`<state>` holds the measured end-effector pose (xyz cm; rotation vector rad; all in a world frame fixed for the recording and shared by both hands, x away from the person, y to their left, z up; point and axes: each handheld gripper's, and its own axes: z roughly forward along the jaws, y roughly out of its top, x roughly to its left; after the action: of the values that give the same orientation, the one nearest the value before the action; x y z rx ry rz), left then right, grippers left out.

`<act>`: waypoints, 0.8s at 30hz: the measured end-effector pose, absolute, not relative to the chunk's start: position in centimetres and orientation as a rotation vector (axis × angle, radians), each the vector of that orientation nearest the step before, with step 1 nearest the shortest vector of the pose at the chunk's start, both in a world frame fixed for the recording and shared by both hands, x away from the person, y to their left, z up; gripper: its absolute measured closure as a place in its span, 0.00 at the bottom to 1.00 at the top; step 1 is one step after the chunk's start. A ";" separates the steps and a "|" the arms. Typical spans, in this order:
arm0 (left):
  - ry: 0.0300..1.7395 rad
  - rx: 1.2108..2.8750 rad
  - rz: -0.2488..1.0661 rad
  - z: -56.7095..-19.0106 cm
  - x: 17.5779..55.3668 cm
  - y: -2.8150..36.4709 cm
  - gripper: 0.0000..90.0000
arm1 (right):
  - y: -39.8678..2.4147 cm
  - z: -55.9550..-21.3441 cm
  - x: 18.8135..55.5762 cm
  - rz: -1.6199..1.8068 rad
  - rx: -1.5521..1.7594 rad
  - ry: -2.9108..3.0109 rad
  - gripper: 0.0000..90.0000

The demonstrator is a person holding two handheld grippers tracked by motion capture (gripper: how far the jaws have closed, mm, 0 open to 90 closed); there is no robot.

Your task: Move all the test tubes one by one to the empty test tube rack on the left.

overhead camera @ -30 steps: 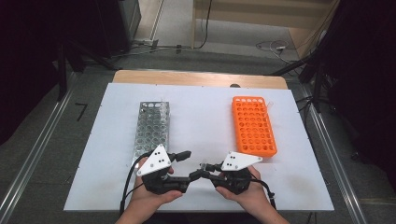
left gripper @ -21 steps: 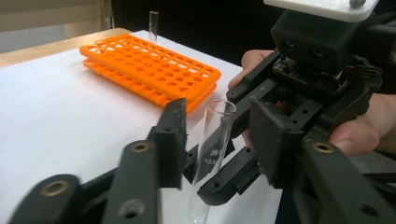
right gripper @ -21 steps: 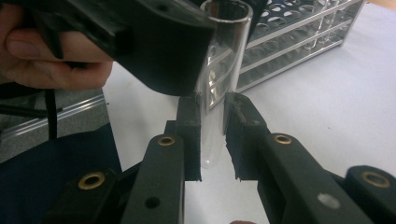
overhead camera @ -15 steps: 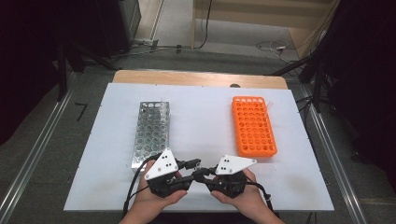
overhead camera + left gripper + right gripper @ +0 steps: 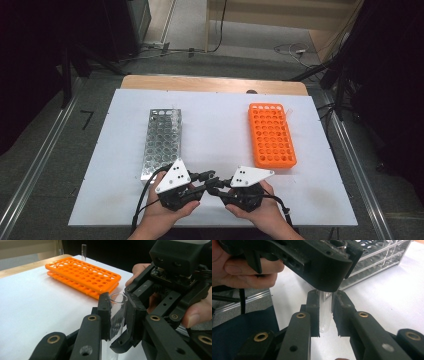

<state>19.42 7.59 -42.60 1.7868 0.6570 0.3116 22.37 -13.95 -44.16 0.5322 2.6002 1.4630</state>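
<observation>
High view: both hands meet at the near edge of the white bench (image 5: 215,107), the left tool (image 5: 204,176) and right tool (image 5: 214,186) pointing at each other, tips almost touching. Left gripper view shows a clear glass tube (image 5: 117,315) standing upright between the left tool's (image 5: 118,315) jaws, which have just been closing and now clamp it near its open rim. Right gripper view shows the right tool (image 5: 325,312) clamped on the same tube (image 5: 325,320) lower down, close to its rounded bottom, right under the left tool's jaws. A metal rack (image 5: 162,142) lies just beyond the left hand (image 5: 165,215); an orange rack (image 5: 272,135) lies beyond the right hand (image 5: 257,212), well apart from the metal one.
</observation>
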 end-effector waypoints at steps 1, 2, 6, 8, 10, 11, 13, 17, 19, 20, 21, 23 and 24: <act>0.661 1.787 0.313 -42.6 19.5 7.6 0.85 | -14.0 -44.2 22.4 1.467 0.536 2.603 0.82; 0.663 1.787 0.313 -42.7 19.5 7.6 0.85 | -14.0 -44.3 22.5 1.471 0.536 2.605 0.82; 0.682 1.780 0.328 -42.6 19.7 7.9 0.85 | -14.3 -44.5 22.9 1.477 0.547 2.595 0.71; 0.692 1.766 0.325 -42.6 19.8 8.2 0.85 | -14.6 -44.5 23.0 1.469 0.566 2.580 0.60; 0.704 1.762 0.330 -42.5 20.0 8.5 0.85 | -15.0 -44.4 23.2 1.480 0.573 2.565 0.52; 0.709 1.755 0.332 -42.5 20.1 8.6 0.85 | -15.2 -44.4 23.3 1.481 0.577 2.555 0.48; 0.718 1.748 0.335 -42.4 20.2 8.8 0.85 | -15.7 -44.4 23.6 1.492 0.598 2.537 0.41; 0.725 1.745 0.357 -42.1 20.5 9.1 0.85 | -16.8 -44.3 24.2 1.504 0.638 2.501 0.24; 0.729 1.744 0.365 -42.0 20.7 9.4 0.85 | -17.3 -44.0 24.3 1.505 0.661 2.479 0.16; 0.732 1.741 0.368 -41.9 20.8 9.6 0.85 | -17.7 -43.9 24.4 1.512 0.670 2.472 0.11; 0.735 1.740 0.374 -41.8 20.9 9.7 0.85 | -18.0 -43.9 24.5 1.510 0.661 2.476 0.07; 0.746 1.730 0.378 -41.7 21.2 10.0 0.85 | -18.7 -43.9 24.7 1.515 0.654 2.468 0.03; 0.749 1.726 0.382 -41.6 21.4 10.2 0.85 | -19.1 -43.9 24.9 1.530 0.667 2.468 0.01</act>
<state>21.37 10.15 -41.61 1.7260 0.7493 0.3824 24.87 -19.12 -43.88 0.6665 2.4682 1.5301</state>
